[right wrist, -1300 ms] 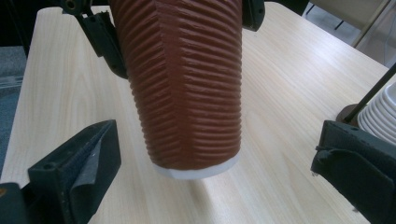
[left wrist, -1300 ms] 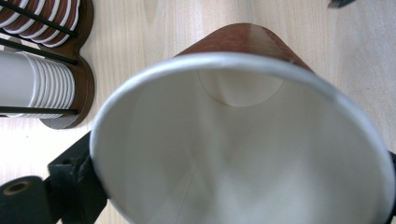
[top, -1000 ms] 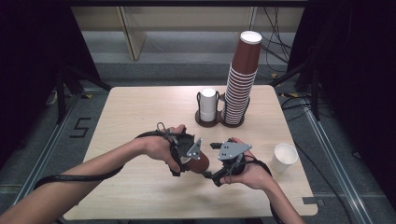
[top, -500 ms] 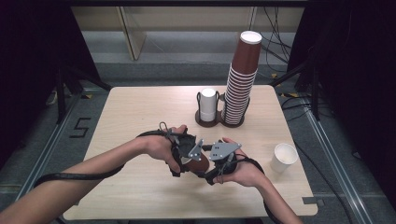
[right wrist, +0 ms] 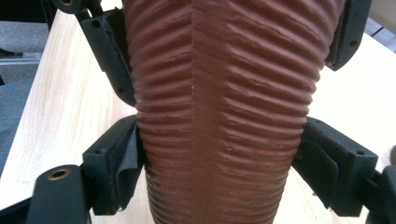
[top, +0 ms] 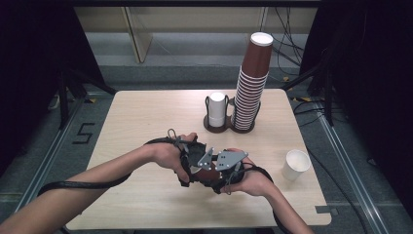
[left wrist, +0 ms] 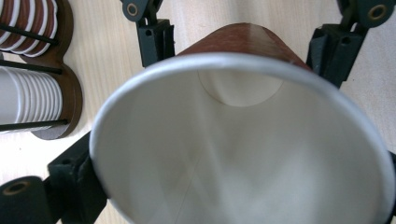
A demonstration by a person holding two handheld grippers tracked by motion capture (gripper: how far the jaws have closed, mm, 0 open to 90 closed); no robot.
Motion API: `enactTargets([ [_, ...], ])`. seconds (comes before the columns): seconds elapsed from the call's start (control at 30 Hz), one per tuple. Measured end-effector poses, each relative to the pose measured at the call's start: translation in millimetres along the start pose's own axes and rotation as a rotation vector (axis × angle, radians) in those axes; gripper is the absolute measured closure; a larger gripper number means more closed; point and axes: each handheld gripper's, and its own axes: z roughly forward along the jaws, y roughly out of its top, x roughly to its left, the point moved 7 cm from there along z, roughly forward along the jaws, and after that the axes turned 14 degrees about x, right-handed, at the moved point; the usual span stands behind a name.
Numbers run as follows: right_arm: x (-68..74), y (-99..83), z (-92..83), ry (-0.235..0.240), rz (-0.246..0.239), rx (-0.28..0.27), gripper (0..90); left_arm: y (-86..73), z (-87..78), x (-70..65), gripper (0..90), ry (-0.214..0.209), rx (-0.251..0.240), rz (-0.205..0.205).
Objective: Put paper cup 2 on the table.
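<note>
In the high view the person's left forearm comes in from the lower left of the frame and slants up toward the centre, the hand wrapped over the left gripper (top: pixel 197 163). The right forearm enters from the bottom edge right of centre, its palm under the right gripper (top: pixel 219 170), so the two tools meet just below the middle of the table (top: pixel 136 117).

Between them lies a brown ribbed paper cup (left wrist: pixel 243 140). In the left gripper view its white mouth faces the camera at centre frame, with the near jaws pressed on the rim at either side. In the right gripper view its corrugated brown wall (right wrist: pixel 224 116) runs up the middle; these jaws have just been closing and now sit against the base end, with the other tool's jaws clamped higher up.

On the floor at the far left of the high view a mark reads "5".

At upper centre a dark double holder (top: pixel 229 127) carries a short stack of white cups (top: pixel 217 108) and, to the right, a tall tower of brown cups (top: pixel 251 83). A single white cup (top: pixel 296 164) stands empty at the lower right.
</note>
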Motion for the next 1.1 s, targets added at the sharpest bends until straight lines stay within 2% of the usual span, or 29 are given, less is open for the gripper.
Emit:
enactTargets([
  [0.13,-1.2,-0.5,0.9,-0.005,-0.025,-0.011,20.9,1.4,0.7,-1.3,7.2,-0.003,-0.002,0.003],
  [0.17,-2.5,-0.9,0.7,-0.018,-0.045,-0.013,21.0,1.8,0.9,-1.5,7.2,-0.002,-0.004,0.004],
  [0.3,-1.2,-2.8,0.3,-0.013,-0.037,-0.021,21.4,2.9,2.0,-3.1,7.5,-0.015,-0.011,0.008],
  [0.33,1.2,-4.9,0.9,0.011,-0.021,-0.016,21.7,3.9,2.6,-3.8,7.5,-0.019,-0.01,0.009],
  [0.4,-0.4,-5.4,0.4,-0.001,-0.04,-0.015,21.9,4.7,2.5,-3.7,7.6,-0.019,-0.01,0.012],
  [0.63,-2.7,-6.3,-2.5,-0.009,-0.036,-0.03,22.7,7.6,0.4,-1.3,7.9,-0.006,-0.017,0.02],
  [0.67,0.9,-8.1,-3.7,0.009,0.002,-0.018,22.9,8.0,-0.8,-2.0,8.0,-0.006,-0.019,0.02],
  [0.77,0.5,-6.6,-5.0,0.007,-0.015,-0.033,23.1,8.5,-1.9,-3.0,8.0,-0.005,-0.027,0.019],
  [0.8,-0.1,-6.5,-5.2,0.002,-0.035,-0.032,23.1,8.5,-1.9,-3.0,8.0,-0.005,-0.027,0.019],
  [0.9,1.2,-6.5,-5.1,0.011,-0.026,-0.033,23.1,8.1,-2.2,-2.8,7.1,-0.008,-0.027,0.022],
  [0.93,1.3,-6.0,-5.2,0.007,-0.022,-0.04,22.9,9.9,-1.6,-4.4,6.5,-0.014,-0.055,0.003],
  [0.97,1.2,-6.2,-5.4,0.004,-0.025,-0.041,22.8,9.2,-2.7,-3.0,5.5,-0.011,-0.046,0.02],
  [1.0,-0.7,-6.6,-6.2,-0.018,-0.042,-0.041,22.8,10.2,-2.8,-3.8,3.2,-0.016,-0.059,0.011],
  [1.03,-0.6,-7.6,-6.2,-0.017,-0.035,-0.04,22.7,11.6,-3.1,-4.2,0.0,-0.009,-0.075,0.006],
  [1.1,-1.5,-9.1,-5.8,-0.021,-0.036,-0.04,22.7,12.8,-3.2,-5.1,0.0,-0.007,-0.088,-0.006],
])
